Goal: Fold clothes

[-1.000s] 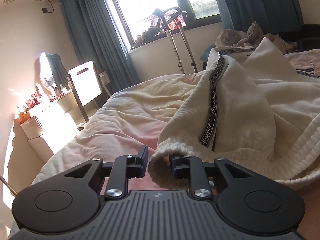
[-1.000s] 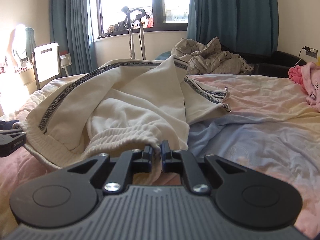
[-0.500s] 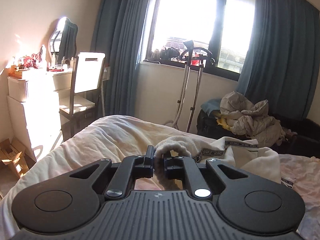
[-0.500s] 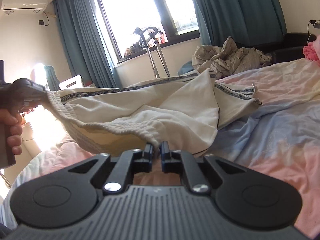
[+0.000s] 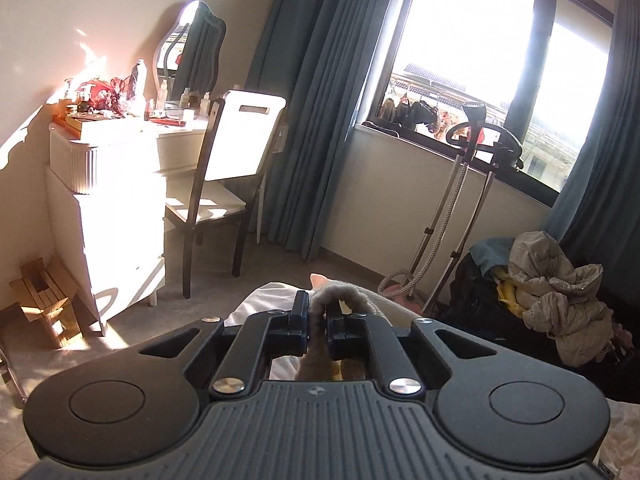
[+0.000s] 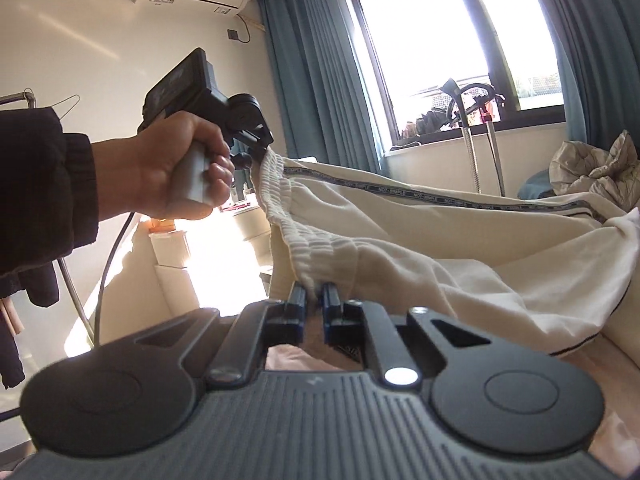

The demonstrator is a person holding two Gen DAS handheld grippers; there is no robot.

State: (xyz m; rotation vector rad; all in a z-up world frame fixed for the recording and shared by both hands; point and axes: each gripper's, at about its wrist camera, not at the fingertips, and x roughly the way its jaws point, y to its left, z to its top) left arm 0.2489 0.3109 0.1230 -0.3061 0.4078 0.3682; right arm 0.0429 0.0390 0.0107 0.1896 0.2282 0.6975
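Bed (image 6: 600,364), pink-and-cream cover: the landmark. Cream trousers (image 6: 420,248) with a dark lettered side stripe trail from the bed up into the air, legs still resting on the cover toward the window side, waist end lifted clear above the near edge. Likely reason: raising the waistband (image 6: 304,240) lets the legs hang straight before a fold.

Left gripper (image 6: 256,156), held in a hand (image 6: 176,168) above the bed, pinches one end of the elastic waistband; in its own view, ribbed fabric sits clamped between its jaws.

Right gripper (image 6: 314,300), lower and nearer the bed, is pressed together on the waistband's other end.
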